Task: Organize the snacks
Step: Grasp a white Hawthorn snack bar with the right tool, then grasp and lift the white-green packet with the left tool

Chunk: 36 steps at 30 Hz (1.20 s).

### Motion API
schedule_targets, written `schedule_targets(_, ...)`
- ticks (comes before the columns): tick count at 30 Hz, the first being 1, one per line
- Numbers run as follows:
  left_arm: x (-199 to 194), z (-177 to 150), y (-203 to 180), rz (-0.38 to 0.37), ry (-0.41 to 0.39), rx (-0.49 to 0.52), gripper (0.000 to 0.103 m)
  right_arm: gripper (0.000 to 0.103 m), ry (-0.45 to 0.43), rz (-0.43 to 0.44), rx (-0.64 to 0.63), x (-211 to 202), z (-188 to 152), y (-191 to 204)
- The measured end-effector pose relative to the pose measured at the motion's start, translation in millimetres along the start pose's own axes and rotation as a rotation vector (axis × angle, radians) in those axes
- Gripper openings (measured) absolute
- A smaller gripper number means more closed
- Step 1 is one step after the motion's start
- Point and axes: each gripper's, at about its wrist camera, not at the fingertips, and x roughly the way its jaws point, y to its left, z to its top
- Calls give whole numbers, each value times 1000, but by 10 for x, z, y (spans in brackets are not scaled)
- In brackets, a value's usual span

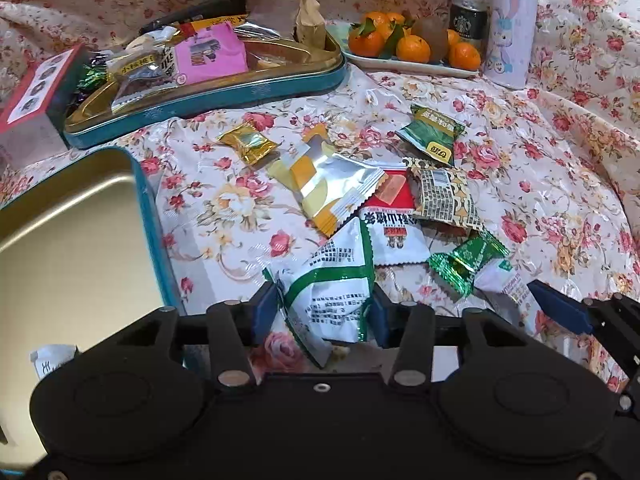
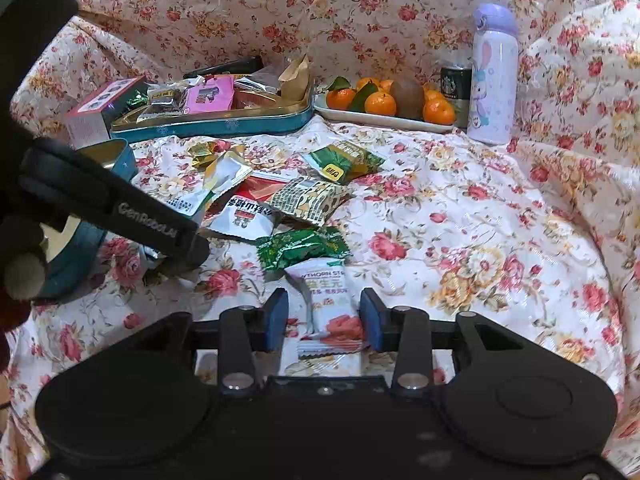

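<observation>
Two tongs among loose snack packets on the flowered cloth
Left gripper [image 1: 324, 308] clenches a white-and-green foil packet [image 1: 332, 284] beside the teal tin [image 1: 156, 216]; only the right view shows the right gripper [image 2: 324, 316] released – straddling a white hawthorn-strip packet [image 2: 328, 300]

Left claw [image 1: 324, 312] tilts steeply down, jaws set wide with a white-and-green snack packet [image 1: 332, 292] between its blue pads. Right claw [image 2: 324, 320], just right of that packet, angles down, jaws parted around a white hawthorn packet [image 2: 330, 304]
</observation>
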Motion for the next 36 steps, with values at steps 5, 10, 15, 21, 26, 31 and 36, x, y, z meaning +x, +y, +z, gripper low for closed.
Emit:
schedule_targets(5, -66, -82, 5, 4, -4, 9, 50, 53, -21, 14, 16, -5, -53, 8)
schedule_targets(10, -116, -158, -44, 19, 10, 23, 49, 58, -38, 24, 12, -1, -84, 25)
schedule_targets(15, -151, -205, -68, 25, 7, 23, 49, 58, -45, 40, -1, -8, -103, 8)
schedule_targets(21, -192, -224, -70, 14, -4, 25, 49, 26, -47, 12, 6, -38, -101, -49)
schedule_targets(26, -321, -262, -144, 42, -50, 69, 51, 24, -40, 31, 59, -79, -112, -139)
schedule_targets(31, -311, -232, -221, 69, -76, 148, 54, 24, -45, 18, 47, -76, -131, -95)
schedule_targets(36, -204, -149, -188, 31, -44, 139, 54, 25, -47, 24, 50, -71, -135, -106)
